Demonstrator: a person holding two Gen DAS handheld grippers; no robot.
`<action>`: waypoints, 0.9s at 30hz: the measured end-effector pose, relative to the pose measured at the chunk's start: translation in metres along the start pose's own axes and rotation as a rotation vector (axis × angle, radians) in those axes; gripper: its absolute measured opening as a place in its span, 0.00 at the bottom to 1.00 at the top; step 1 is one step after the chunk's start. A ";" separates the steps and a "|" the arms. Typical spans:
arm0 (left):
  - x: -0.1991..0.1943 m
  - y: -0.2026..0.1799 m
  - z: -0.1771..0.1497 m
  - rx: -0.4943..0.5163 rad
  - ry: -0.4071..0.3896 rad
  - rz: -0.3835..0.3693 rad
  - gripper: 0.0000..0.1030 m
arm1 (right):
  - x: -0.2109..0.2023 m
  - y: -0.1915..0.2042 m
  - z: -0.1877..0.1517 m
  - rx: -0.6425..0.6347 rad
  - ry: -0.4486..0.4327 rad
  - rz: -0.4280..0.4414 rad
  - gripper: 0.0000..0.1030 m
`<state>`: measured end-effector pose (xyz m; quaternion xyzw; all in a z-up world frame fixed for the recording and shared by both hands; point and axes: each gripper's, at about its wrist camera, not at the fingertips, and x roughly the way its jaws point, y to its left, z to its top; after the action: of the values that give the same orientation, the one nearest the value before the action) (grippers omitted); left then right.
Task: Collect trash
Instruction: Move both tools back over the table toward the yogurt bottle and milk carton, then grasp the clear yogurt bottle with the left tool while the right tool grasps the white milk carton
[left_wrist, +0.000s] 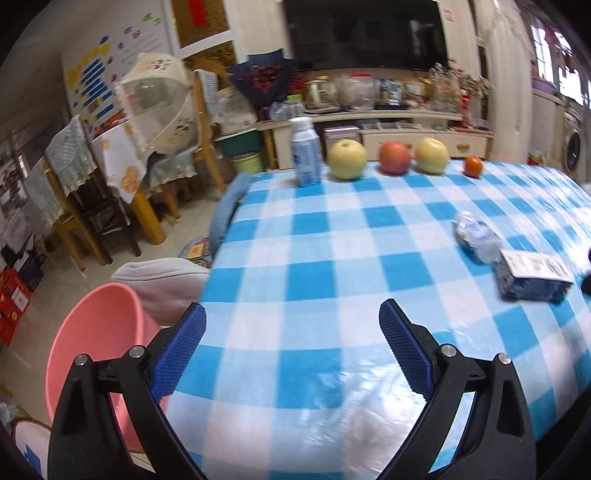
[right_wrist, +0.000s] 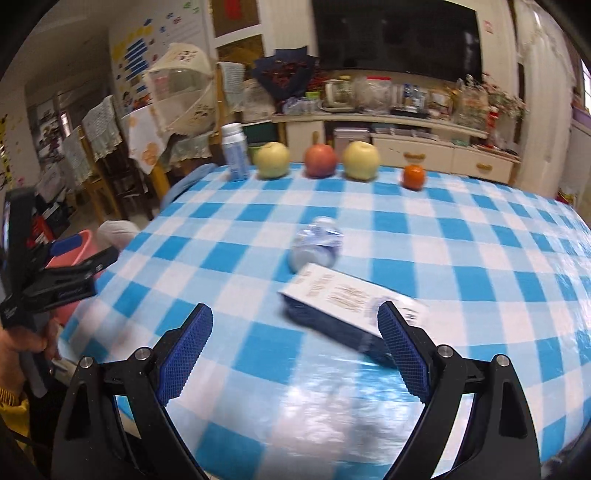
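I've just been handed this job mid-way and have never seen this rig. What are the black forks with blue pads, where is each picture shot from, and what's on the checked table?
No robot arm here: a person holds a pair of tongs in each hand, each with a camera looking along its fingers. One picture is from the left tongs, the other from the right tongs. Both stand open and hold nothing.

On the checked tablecloth, along the far edge: a white bottle, a yellow apple, a red apple, another yellow apple, a small orange. Nearer lie a crumpled plastic bottle and a flattened carton, which look like the trash. A pink bin sits beside the table's left edge.
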<state>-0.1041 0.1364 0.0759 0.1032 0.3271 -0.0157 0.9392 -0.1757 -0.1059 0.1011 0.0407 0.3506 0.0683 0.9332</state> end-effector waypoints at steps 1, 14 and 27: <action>-0.001 -0.005 -0.001 0.007 0.001 -0.007 0.92 | 0.001 -0.012 0.000 0.014 0.005 -0.017 0.87; 0.001 -0.047 0.003 -0.072 0.070 -0.198 0.92 | 0.042 -0.058 0.001 0.008 0.093 -0.025 0.87; 0.064 -0.136 0.073 -0.089 0.201 -0.472 0.92 | 0.079 -0.055 0.016 -0.199 0.174 0.082 0.87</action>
<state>-0.0221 -0.0091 0.0676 -0.0164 0.4344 -0.2099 0.8758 -0.1006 -0.1479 0.0554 -0.0439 0.4197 0.1442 0.8950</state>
